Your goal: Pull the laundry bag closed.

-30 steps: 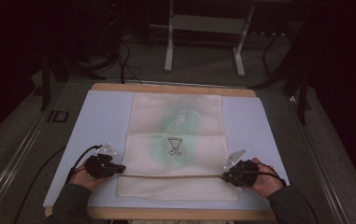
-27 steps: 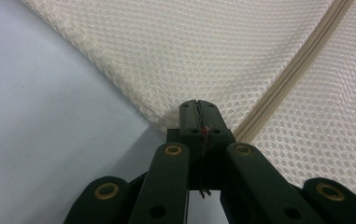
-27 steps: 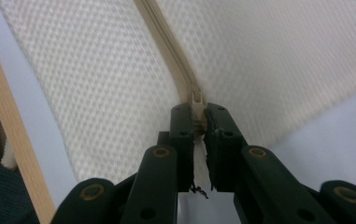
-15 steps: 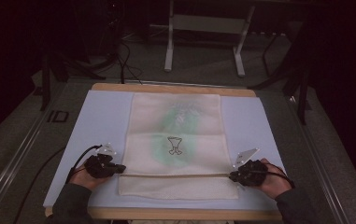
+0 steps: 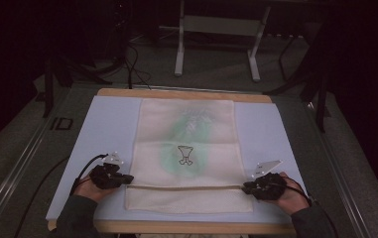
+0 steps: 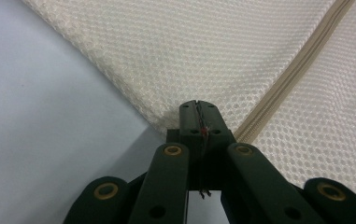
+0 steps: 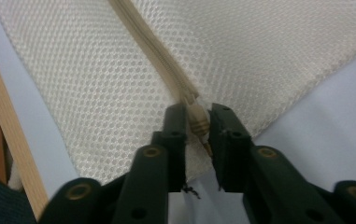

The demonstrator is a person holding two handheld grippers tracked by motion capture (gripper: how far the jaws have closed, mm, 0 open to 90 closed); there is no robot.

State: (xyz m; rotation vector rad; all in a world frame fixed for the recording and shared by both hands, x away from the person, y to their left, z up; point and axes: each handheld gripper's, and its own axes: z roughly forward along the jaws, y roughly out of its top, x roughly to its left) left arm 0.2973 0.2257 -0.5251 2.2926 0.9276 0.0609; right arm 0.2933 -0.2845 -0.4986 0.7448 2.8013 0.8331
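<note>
A cream mesh bag [image 5: 186, 134] with a green garment faintly showing inside lies flat on the pale blue mat [image 5: 109, 124]. A zipper [image 5: 186, 187] runs across its near part. My left gripper [image 5: 129, 179] [image 6: 198, 109] is shut on the bag's left edge, right at the zipper's [image 6: 292, 74] end. My right gripper [image 5: 246, 187] [image 7: 199, 116] sits at the zipper's right end. Its jaws have just been opening and stand slightly apart, with the zipper pull [image 7: 198, 122] between them and no firm pinch on it.
The mat rests on a wooden table [image 5: 176, 93], whose near edge [image 7: 7, 121] lies close behind my right gripper. Beyond the table are a metal stand [image 5: 216, 29] and cables on a dark floor. Bare mat flanks the bag on both sides.
My right hand has slid a little to the right along the zipper line, toward the bag's right edge. The left hand and the bag have stayed put.
</note>
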